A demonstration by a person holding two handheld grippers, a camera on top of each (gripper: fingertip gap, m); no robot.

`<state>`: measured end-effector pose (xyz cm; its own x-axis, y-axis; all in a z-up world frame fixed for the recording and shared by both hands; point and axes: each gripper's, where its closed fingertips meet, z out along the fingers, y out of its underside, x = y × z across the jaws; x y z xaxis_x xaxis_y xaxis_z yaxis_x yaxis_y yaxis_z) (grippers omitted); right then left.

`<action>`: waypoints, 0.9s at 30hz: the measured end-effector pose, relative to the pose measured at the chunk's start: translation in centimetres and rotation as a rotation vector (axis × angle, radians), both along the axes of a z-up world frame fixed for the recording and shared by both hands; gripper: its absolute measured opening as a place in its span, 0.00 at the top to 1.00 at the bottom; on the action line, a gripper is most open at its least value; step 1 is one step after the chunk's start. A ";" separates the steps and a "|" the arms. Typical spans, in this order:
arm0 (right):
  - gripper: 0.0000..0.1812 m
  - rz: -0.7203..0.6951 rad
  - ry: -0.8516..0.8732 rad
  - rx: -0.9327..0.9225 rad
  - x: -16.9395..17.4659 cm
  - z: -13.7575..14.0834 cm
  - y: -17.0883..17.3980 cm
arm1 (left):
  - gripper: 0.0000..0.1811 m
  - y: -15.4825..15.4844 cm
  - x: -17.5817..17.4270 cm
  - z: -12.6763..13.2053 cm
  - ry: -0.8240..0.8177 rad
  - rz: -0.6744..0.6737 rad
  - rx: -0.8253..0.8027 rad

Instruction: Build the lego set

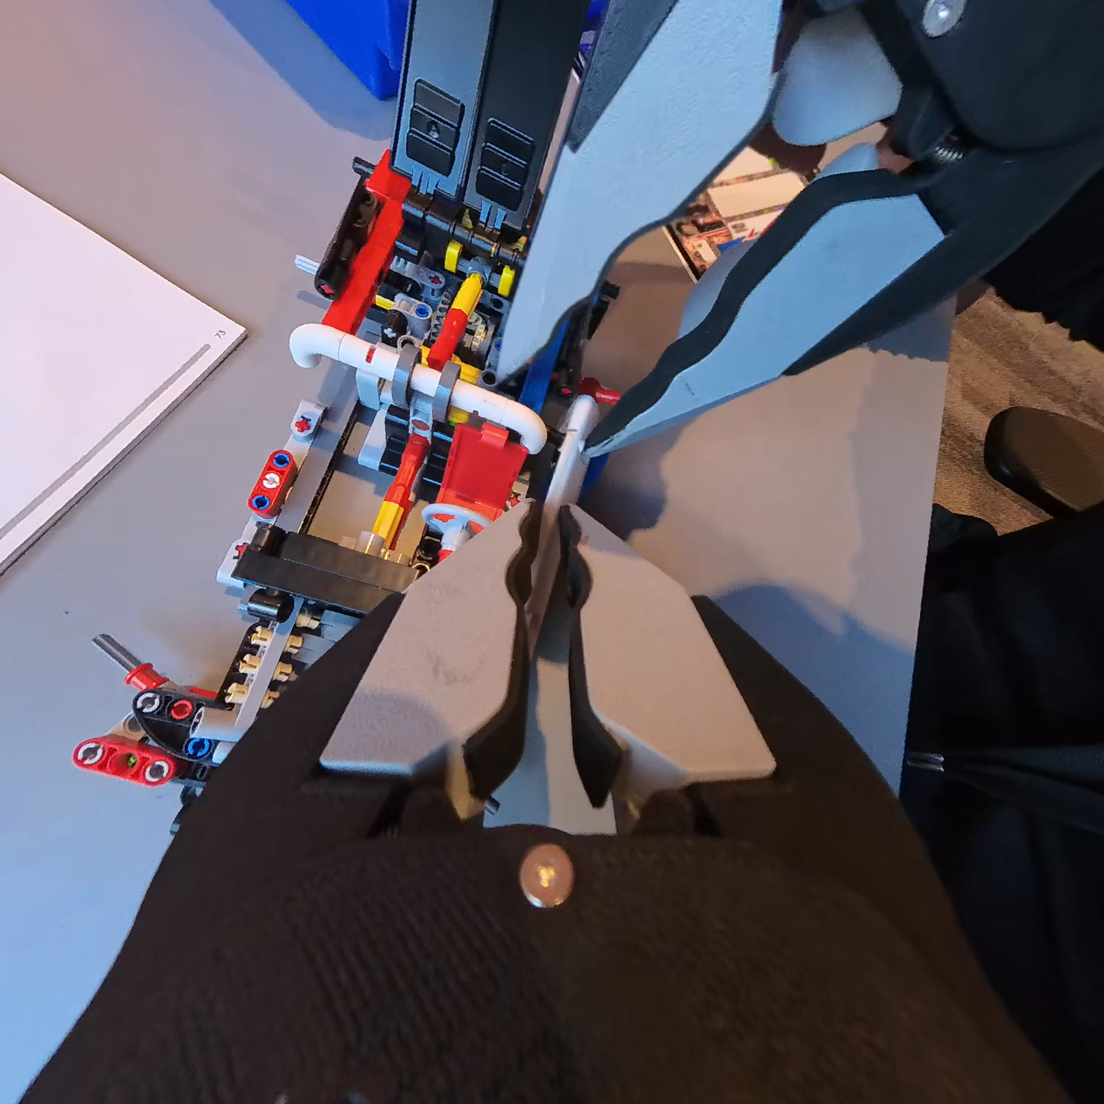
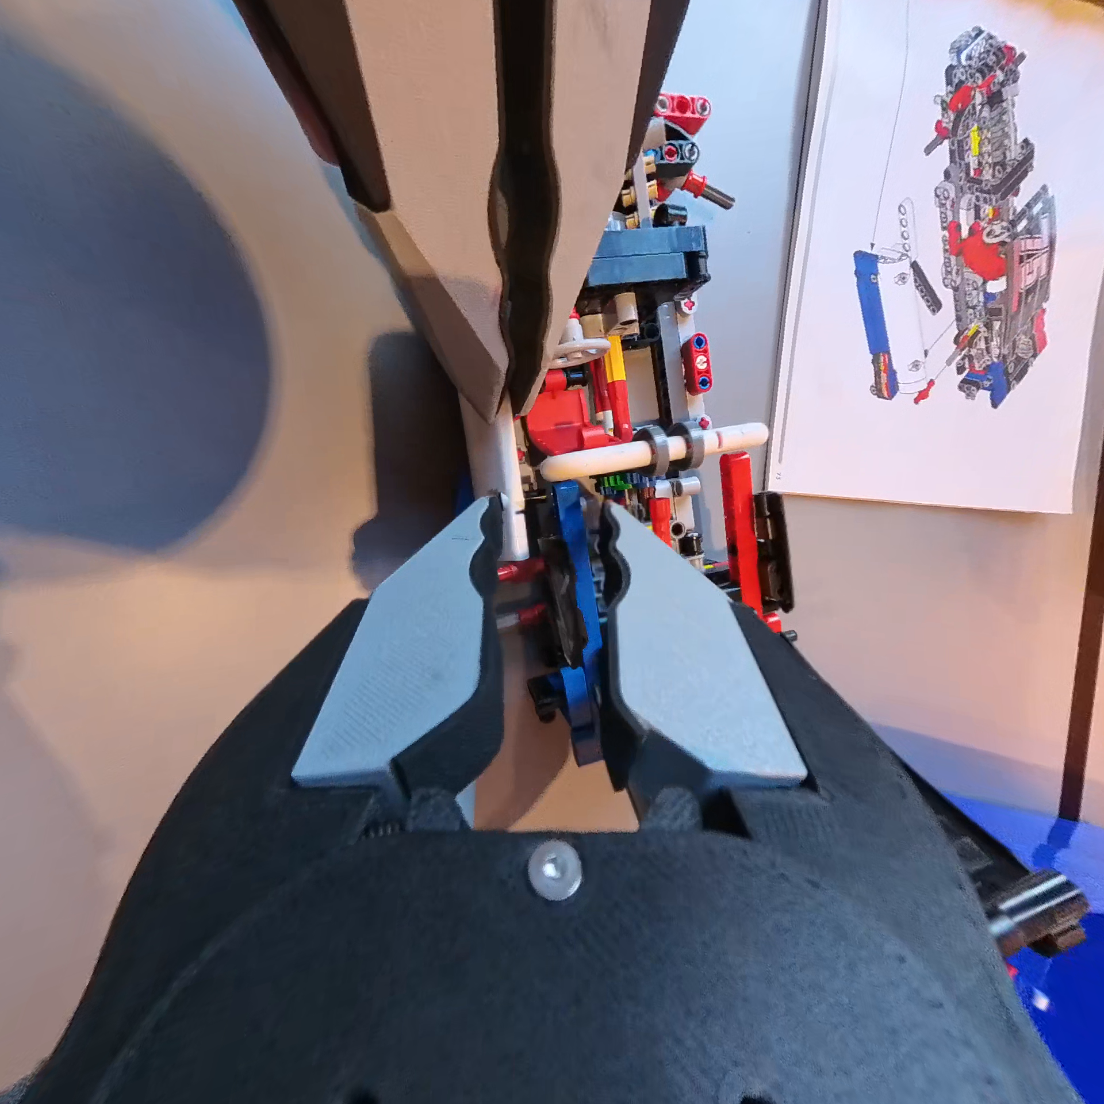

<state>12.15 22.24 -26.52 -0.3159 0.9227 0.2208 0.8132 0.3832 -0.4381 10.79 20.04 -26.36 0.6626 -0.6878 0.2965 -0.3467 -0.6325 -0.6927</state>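
Left gripper (image 1: 548, 518) pinched on white beam (image 1: 572, 445) at lego model's (image 1: 382, 454) side; beam runs straight ahead from fingertips, long axis in line with fingers. Model lies flat on grey table (image 1: 776, 508), long axis parallel to beam, grey panel end away from left fingers, red-and-black end beside them. Right gripper (image 2: 552, 517) parted, fingers straddling blue panel (image 2: 573, 597) and beam's far end, one fingertip (image 2: 484, 520) touching beam. Instruction booklet (image 2: 932, 299) open beyond model from right fingers
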 end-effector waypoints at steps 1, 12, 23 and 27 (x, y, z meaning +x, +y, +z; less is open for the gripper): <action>0.83 0.001 -0.006 -0.003 0.0 0.0 0.1 | 0.98 0.0 0.0 0.0 -0.001 -0.001 0.000; 0.87 0.015 -0.049 0.002 -0.2 -0.1 0.0 | 0.98 0.3 -0.2 0.0 -0.012 0.009 0.014; 0.84 0.003 -0.090 -0.041 -0.2 -0.8 0.0 | 0.98 0.5 -0.4 0.0 -0.008 0.007 0.029; 0.79 -0.002 -0.136 -0.006 0.5 -2.0 0.3 | 0.98 0.5 -0.3 0.0 -0.012 0.012 0.036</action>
